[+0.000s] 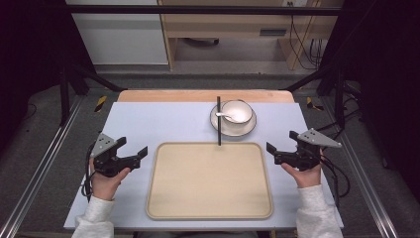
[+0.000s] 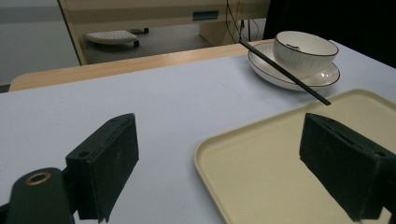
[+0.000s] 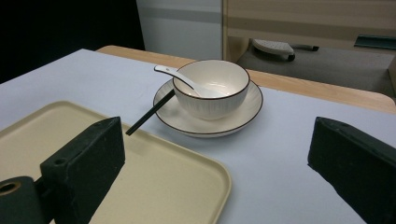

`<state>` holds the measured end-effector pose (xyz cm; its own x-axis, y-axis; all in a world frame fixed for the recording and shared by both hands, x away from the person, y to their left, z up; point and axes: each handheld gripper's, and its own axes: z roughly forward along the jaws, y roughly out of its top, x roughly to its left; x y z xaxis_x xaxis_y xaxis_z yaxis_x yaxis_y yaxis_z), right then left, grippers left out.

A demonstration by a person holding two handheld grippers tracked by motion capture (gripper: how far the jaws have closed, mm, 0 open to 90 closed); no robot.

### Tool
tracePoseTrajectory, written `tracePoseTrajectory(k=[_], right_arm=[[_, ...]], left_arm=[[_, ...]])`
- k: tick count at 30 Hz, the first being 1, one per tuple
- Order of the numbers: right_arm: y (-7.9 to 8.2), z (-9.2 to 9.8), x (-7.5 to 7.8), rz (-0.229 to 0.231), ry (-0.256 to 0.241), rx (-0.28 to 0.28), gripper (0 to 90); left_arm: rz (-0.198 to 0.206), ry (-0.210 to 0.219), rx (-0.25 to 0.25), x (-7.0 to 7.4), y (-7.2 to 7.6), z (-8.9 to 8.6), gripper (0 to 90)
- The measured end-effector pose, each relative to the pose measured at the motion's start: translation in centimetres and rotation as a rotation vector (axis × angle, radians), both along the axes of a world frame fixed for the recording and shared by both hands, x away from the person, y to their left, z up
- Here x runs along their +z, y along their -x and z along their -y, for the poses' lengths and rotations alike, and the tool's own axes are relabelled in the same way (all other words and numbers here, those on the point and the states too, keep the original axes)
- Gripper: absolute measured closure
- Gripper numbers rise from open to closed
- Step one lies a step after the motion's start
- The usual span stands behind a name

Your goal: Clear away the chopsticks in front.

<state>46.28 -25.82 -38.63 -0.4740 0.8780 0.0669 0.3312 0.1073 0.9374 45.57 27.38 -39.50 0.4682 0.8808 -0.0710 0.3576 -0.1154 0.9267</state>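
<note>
Right gripper view, spoon (image 3: 180, 79) in bowl (image 3: 211, 88)

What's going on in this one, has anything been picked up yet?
Nothing is held yet. A person holds the left hand-held gripper and the right hand-held gripper open, one on each side of an empty beige tray. Beyond the tray, a bowl with a spoon stands on a plate, and a black chopstick reaches from the plate to the tray's rim.

This looks like a lab or test room set up for recording. A black metal frame (image 1: 74, 74) with rails stands around the desk (image 1: 148, 119) at the middle of the frame, cables (image 1: 302, 44) hang at the upper right, and plain wooden furniture (image 1: 223, 25) on grey floor fills the top.
</note>
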Motion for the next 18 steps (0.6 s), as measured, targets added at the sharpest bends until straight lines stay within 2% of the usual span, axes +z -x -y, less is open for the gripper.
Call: tracePoseTrajectory(k=[10,18], right_arm=[[0.2,0.4,0.2,0.009,-0.001,-0.009,4.2],[0.3,0.4,0.2,0.009,0.005,-0.018,4.2]], left_arm=[[0.010,-0.003,-0.002,0.4,-0.3,0.5,12.3],[0.018,-0.018,-0.021,1.1,-1.5,2.3,13.2]])
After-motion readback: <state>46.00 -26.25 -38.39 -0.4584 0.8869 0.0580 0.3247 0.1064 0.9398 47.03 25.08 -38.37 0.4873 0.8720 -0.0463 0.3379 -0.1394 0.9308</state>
